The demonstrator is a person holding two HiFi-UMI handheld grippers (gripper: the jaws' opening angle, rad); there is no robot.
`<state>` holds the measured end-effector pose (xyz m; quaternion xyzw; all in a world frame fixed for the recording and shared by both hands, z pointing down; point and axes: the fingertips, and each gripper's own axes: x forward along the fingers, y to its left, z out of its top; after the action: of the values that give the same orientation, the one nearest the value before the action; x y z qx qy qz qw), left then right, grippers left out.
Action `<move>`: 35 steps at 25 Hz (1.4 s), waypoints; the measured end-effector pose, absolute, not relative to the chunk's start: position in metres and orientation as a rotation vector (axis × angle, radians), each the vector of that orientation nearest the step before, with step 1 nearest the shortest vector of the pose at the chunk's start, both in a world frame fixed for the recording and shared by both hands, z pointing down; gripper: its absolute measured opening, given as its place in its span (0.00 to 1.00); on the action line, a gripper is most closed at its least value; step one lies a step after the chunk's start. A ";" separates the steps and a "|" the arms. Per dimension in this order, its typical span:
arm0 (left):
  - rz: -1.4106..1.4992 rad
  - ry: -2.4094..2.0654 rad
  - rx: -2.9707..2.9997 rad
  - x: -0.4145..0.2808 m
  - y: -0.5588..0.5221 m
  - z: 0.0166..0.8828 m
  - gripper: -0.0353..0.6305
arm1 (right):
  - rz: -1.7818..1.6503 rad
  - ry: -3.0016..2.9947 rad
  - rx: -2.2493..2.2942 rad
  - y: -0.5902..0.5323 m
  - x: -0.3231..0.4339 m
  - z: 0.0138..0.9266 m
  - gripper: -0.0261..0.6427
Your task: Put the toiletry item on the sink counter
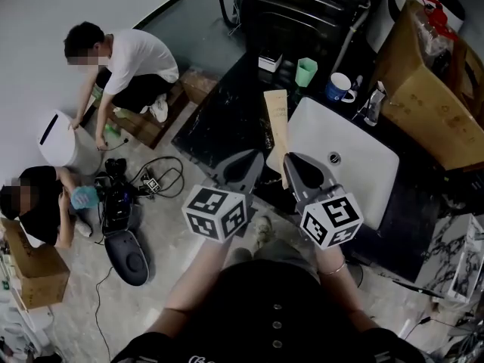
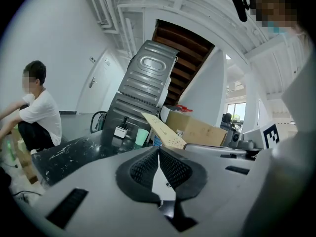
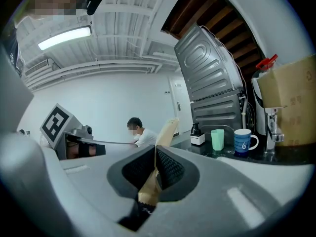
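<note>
The toiletry item is a long, flat tan carton (image 1: pixel 276 127). My right gripper (image 1: pixel 290 162) is shut on its near end, and the carton sticks out away from me over the black sink counter (image 1: pixel 227 119), beside the white basin (image 1: pixel 378 174). In the right gripper view the carton (image 3: pixel 166 131) rises from between the pads. My left gripper (image 1: pixel 252 159) hovers just left of the right one, shut with nothing in it. From the left gripper view the carton (image 2: pixel 165 132) shows ahead, above the shut jaws.
A green cup (image 1: pixel 306 72), a blue mug (image 1: pixel 339 88), a small white dispenser (image 1: pixel 270 61) and a faucet (image 1: pixel 372 104) stand at the counter's far side. A cardboard box (image 1: pixel 431 104) sits at the right. Two people crouch on the floor at the left among cables.
</note>
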<state>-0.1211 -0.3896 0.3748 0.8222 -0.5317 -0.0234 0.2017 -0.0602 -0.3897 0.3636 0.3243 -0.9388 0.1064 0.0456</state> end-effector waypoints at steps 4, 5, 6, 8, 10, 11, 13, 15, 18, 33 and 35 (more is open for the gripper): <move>-0.064 -1.498 2.272 -0.125 -0.411 0.379 0.07 | 0.328 -2.868 0.971 -0.416 -0.065 0.364 0.06; -0.063 -1.500 2.267 -0.125 -0.416 0.381 0.07 | 0.329 -2.868 0.967 -0.421 -0.065 0.365 0.06; -0.061 -1.501 2.261 -0.125 -0.421 0.383 0.07 | 0.331 -2.867 0.962 -0.427 -0.066 0.366 0.06; -0.055 -1.501 2.251 -0.126 -0.430 0.386 0.07 | 0.340 -2.863 0.955 -0.436 -0.068 0.368 0.06; -0.055 -1.501 2.239 -0.128 -0.439 0.389 0.07 | 0.351 -2.856 0.947 -0.445 -0.070 0.372 0.06; -0.055 -1.503 2.233 -0.129 -0.443 0.390 0.07 | 0.357 -2.853 0.941 -0.449 -0.071 0.374 0.06; -0.054 -1.505 2.219 -0.131 -0.450 0.394 0.07 | 0.369 -2.844 0.927 -0.455 -0.073 0.378 0.06; -0.049 -1.503 2.206 -0.131 -0.457 0.398 0.07 | 0.380 -2.834 0.916 -0.462 -0.074 0.383 0.06; -0.041 -1.496 2.188 -0.131 -0.467 0.406 0.07 | 0.403 -2.826 0.906 -0.474 -0.076 0.389 0.06; 0.014 -1.489 2.137 -0.141 -0.490 0.434 0.07 | 0.467 -2.764 0.866 -0.503 -0.089 0.421 0.06; 0.016 -1.485 2.125 -0.143 -0.492 0.440 0.07 | 0.475 -2.757 0.859 -0.505 -0.091 0.426 0.06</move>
<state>-0.1426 -0.4916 0.4401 0.7891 -0.5513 0.0060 0.2709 -0.0908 -0.5050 0.4259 0.2918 -0.9366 0.1615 0.1072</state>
